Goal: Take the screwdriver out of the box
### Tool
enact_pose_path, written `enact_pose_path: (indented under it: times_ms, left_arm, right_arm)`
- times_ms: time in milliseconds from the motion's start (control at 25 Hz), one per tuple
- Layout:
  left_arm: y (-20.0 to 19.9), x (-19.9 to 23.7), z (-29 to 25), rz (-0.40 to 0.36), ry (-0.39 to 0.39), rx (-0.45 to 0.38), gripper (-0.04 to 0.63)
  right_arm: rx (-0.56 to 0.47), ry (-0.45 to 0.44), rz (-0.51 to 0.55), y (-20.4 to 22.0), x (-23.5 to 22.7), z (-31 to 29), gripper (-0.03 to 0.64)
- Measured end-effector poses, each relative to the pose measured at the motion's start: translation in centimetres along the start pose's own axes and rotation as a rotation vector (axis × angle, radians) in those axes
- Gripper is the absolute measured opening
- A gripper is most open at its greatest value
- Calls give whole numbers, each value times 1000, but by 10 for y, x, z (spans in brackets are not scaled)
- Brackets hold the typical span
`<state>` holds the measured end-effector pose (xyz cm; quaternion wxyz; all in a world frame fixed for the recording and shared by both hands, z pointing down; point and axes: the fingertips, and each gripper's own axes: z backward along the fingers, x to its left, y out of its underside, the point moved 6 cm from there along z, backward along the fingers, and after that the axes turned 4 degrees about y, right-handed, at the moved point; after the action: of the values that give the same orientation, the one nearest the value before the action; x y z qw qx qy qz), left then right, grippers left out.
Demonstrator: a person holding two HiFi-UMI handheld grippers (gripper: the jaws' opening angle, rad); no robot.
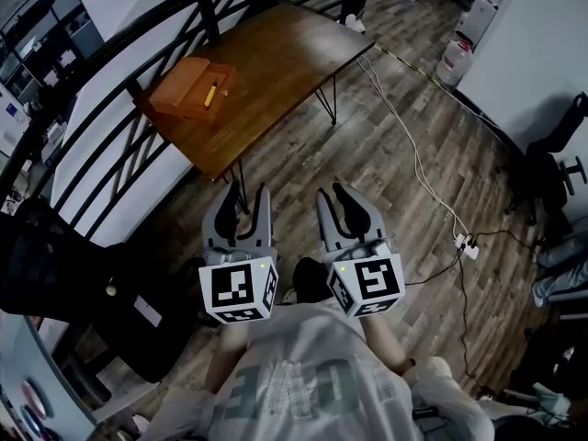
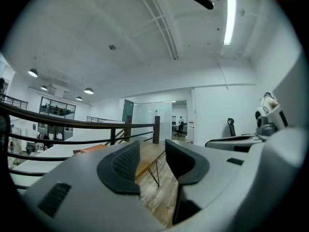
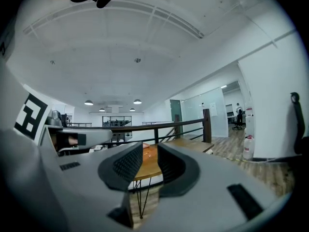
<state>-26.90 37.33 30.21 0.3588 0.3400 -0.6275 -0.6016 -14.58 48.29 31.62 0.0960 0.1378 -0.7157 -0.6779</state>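
You are standing well short of the table (image 1: 285, 49), with both claws held level and empty: the left gripper (image 1: 248, 197) has its jaws moderately apart and the right gripper (image 1: 337, 196) shows a narrower gap, with only floor and table seen between each pair. The screwdriver (image 1: 210, 93) lies in the box (image 1: 184, 85) at the table's far left end, toward the box's right side. From here the likely trouble is in the approach. A jaw could catch the box wall and shove the box along the table, or a shallow pinch could let the yellow handle roll free. The white cable (image 1: 411, 145) on the floor to your right could snag a foot. I count one table, one box, one screwdriver, two grippers.
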Motion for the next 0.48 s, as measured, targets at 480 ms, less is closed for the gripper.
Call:
enact_pose_path:
  times_ms: [480]
  left_arm:
    - [-4, 24, -43, -14, -2, -57, 161]
  right_arm:
    - [-85, 15, 16, -13, -18, -47, 114]
